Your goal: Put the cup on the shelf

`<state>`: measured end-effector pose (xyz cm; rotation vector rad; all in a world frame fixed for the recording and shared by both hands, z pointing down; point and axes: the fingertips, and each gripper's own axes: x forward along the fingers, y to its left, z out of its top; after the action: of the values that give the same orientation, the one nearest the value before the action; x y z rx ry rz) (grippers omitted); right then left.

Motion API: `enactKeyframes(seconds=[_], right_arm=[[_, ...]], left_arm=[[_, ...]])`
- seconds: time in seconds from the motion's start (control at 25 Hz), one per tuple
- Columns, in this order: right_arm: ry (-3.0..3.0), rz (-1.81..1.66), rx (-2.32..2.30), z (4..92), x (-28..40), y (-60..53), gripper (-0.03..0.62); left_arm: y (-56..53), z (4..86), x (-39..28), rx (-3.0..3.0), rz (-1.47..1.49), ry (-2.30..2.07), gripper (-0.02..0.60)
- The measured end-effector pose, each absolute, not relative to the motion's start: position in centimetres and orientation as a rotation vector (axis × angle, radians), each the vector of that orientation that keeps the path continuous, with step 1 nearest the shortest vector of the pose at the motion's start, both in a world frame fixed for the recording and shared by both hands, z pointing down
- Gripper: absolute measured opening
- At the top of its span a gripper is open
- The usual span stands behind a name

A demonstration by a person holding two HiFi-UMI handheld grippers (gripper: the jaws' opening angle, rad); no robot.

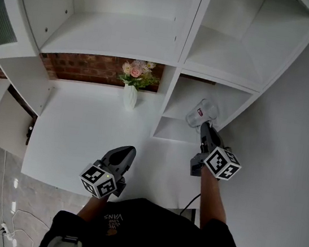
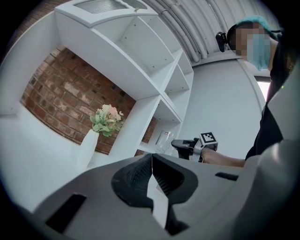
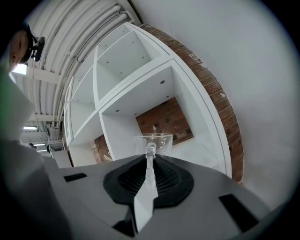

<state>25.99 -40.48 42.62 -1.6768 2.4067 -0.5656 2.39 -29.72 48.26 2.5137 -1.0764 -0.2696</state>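
A clear glass cup [image 1: 201, 113] with a handle hangs at the mouth of the lowest right shelf compartment [image 1: 171, 129]. My right gripper [image 1: 206, 127] is shut on the cup's handle, and in the right gripper view the cup [image 3: 153, 142] stands upright just past the jaws. From the left gripper view the cup [image 2: 164, 139] shows in front of the right gripper [image 2: 178, 143]. My left gripper [image 1: 127, 152] is shut with nothing in it, low over the white counter [image 1: 84, 133], well left of the cup.
A white vase of pink flowers [image 1: 132, 88] stands on the counter against the brick wall [image 1: 88, 66]. White shelf compartments [image 1: 115, 35] rise above it and to the right. A shelf divider [image 1: 168, 99] separates the counter from the lower right compartment.
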Motion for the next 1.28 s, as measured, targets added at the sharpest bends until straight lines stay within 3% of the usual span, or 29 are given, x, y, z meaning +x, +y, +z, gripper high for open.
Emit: enactKeyframes(seconds=[1.28], right_arm=[[2.702,-0.343,-1.880,43.4,22.6,-47.4,0.032]], left_arm=[[-31.5,49.6,1.1,2.480,-0.288,-1.060,0.006]])
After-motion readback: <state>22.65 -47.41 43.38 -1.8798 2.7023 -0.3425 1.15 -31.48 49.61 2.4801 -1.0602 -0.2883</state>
